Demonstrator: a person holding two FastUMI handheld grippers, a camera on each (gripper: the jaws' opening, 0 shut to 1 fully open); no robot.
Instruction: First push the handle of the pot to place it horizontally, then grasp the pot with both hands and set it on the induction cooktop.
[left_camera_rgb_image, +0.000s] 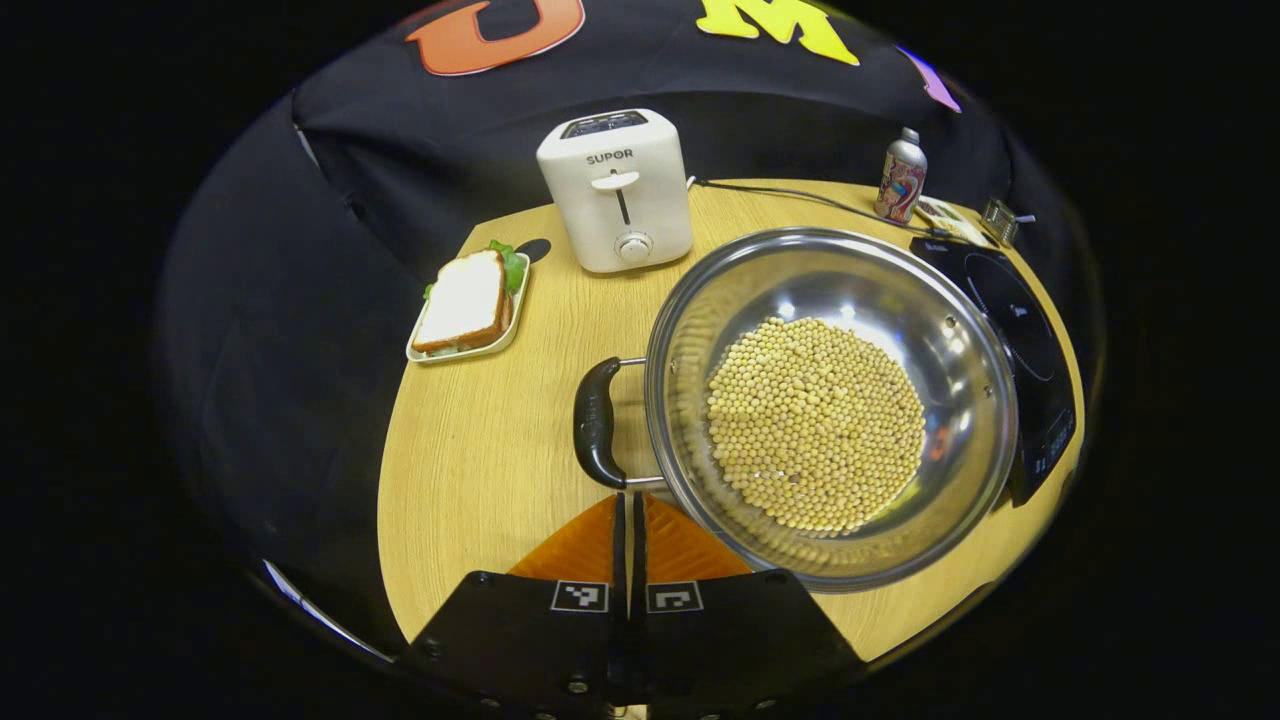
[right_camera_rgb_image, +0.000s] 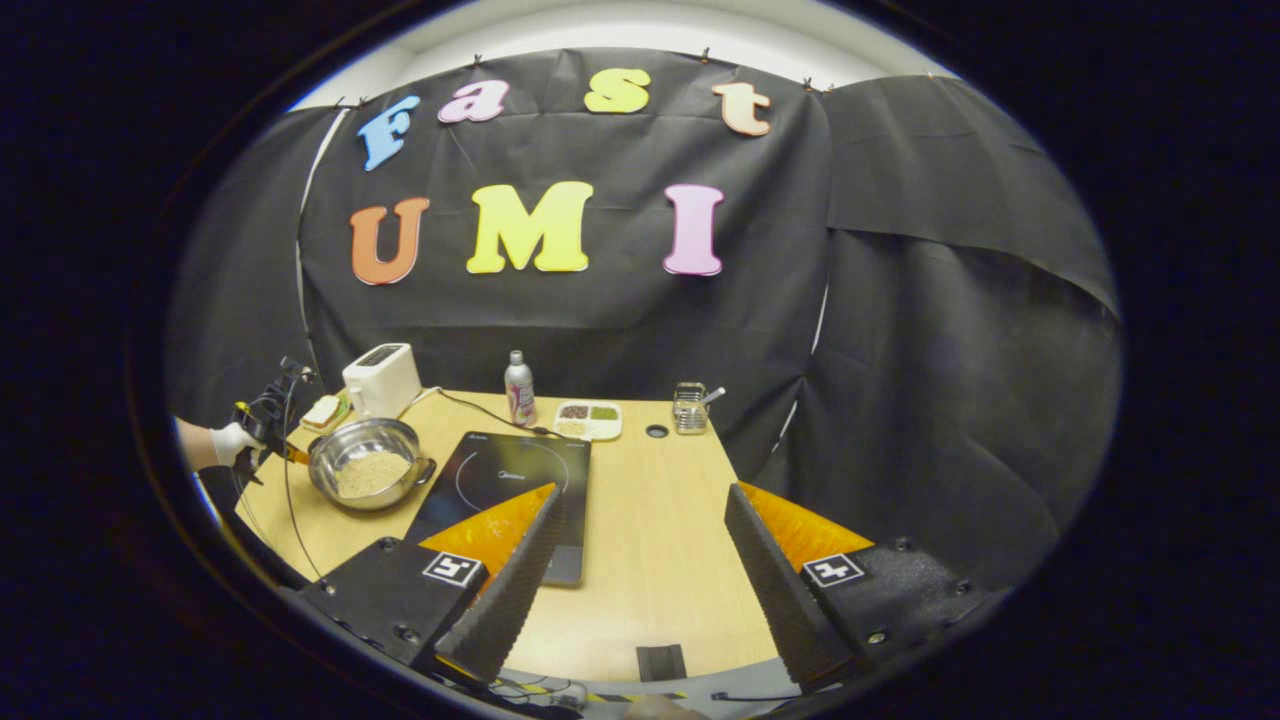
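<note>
- Left gripper (left_camera_rgb_image: 630, 510): we see its fingers pressed together, nothing between them, tips right at the near end of the pot handle (left_camera_rgb_image: 597, 422). We judge shut is on purpose: a closed tip pushes better than an open one.
- Handle sits just ahead of the tips, at the pot's left side in the left gripper view; touching or a hair apart, we can't tell.
- Pot (left_camera_rgb_image: 830, 400): steel, open top, soybeans (left_camera_rgb_image: 815, 435) covering the bottom. It stands on the table (left_camera_rgb_image: 480, 470), just beside the induction cooktop (left_camera_rgb_image: 1010, 330), rim overlapping the cooktop's edge in this view; not on it yet.
- Right gripper (right_camera_rgb_image: 640, 560): we see the fingers spread wide, holding nothing, hanging over the near table edge, well apart from the pot (right_camera_rgb_image: 365, 462), which is far off to its left. We guess it waits for the two-handed lift.
- In the right gripper view a gloved hand (right_camera_rgb_image: 232, 440) holds the other gripper at the pot's far-left side.
- Farther back: sandwich on a tray (left_camera_rgb_image: 468, 305), toaster (left_camera_rgb_image: 615, 190), spray bottle (left_camera_rgb_image: 902, 177), small rack (right_camera_rgb_image: 688, 407), snack dish (right_camera_rgb_image: 588, 418).
- Step: we judge the handle push is in hand, lift not begun.
</note>
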